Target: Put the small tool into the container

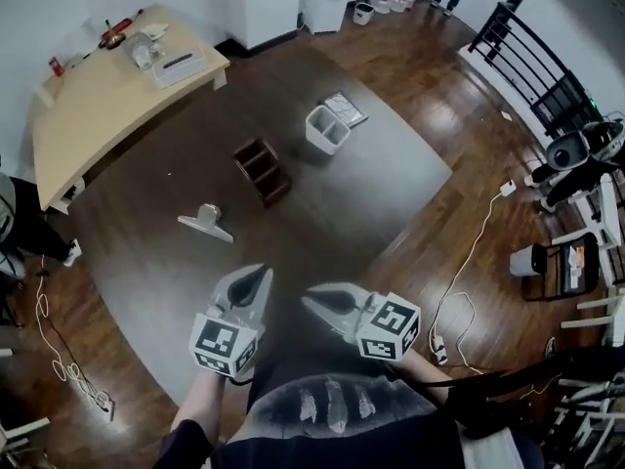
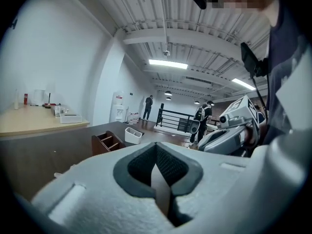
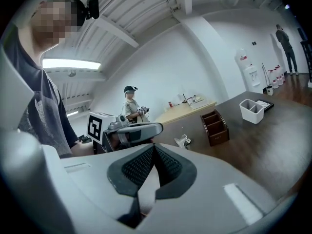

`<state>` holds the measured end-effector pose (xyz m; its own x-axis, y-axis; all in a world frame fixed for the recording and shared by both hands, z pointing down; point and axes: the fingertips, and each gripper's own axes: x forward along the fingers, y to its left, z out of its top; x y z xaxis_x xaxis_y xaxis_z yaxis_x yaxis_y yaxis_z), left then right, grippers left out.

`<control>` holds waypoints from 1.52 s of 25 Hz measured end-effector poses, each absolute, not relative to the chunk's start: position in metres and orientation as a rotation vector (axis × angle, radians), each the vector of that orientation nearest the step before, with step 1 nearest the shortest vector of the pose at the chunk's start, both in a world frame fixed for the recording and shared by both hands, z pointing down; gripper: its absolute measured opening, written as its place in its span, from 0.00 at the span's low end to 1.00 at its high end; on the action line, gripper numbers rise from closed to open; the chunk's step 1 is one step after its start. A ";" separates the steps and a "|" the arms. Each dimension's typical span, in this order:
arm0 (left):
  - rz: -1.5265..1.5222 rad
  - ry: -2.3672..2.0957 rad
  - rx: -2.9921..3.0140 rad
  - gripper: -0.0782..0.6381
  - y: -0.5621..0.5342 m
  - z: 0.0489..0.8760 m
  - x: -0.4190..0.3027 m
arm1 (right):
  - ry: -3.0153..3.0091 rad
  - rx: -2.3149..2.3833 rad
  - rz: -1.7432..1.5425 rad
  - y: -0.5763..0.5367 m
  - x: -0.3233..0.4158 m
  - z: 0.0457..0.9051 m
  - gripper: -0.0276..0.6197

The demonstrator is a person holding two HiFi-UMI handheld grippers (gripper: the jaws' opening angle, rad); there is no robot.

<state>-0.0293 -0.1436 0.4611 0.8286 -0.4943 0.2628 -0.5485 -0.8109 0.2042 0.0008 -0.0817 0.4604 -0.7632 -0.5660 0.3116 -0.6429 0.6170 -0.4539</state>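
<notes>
The small tool, a silvery spring clip (image 1: 205, 223), lies on the dark table (image 1: 391, 179), left of the middle; it is also in the right gripper view (image 3: 184, 141). A brown wooden container (image 1: 262, 171) (image 2: 108, 143) (image 3: 214, 126) with open compartments stands just beyond it. Farther back is a white bin (image 1: 327, 128) (image 2: 132, 135) (image 3: 252, 110). My left gripper (image 1: 258, 276) (image 2: 157, 165) is shut and holds nothing, near the table's front edge. My right gripper (image 1: 309, 299) (image 3: 153, 168) hangs beside it, tip pointing at the left one. It is also shut and holds nothing. Both are well short of the clip.
A flat grey item (image 1: 344, 107) lies behind the white bin. A light wooden desk (image 1: 107, 96) with boxes and bottles stands at the back left. White cables (image 1: 469, 252) trail over the wood floor at right, near a black railing (image 1: 527, 57). Other people stand around the room.
</notes>
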 end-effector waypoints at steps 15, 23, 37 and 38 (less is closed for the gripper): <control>0.700 -1.155 2.711 0.11 -0.239 0.515 -0.106 | -2.706 0.729 0.839 -0.134 -0.010 0.477 0.05; 1.062 -1.121 2.714 0.11 -0.287 0.560 -0.119 | -2.713 0.523 0.919 -0.155 0.002 0.483 0.05; 1.891 -0.430 2.690 0.36 -0.341 0.654 -0.119 | -2.699 0.504 1.004 -0.189 0.006 0.495 0.05; 1.939 -0.339 2.666 0.36 -0.338 0.661 -0.122 | -2.701 0.511 1.009 -0.189 0.005 0.494 0.05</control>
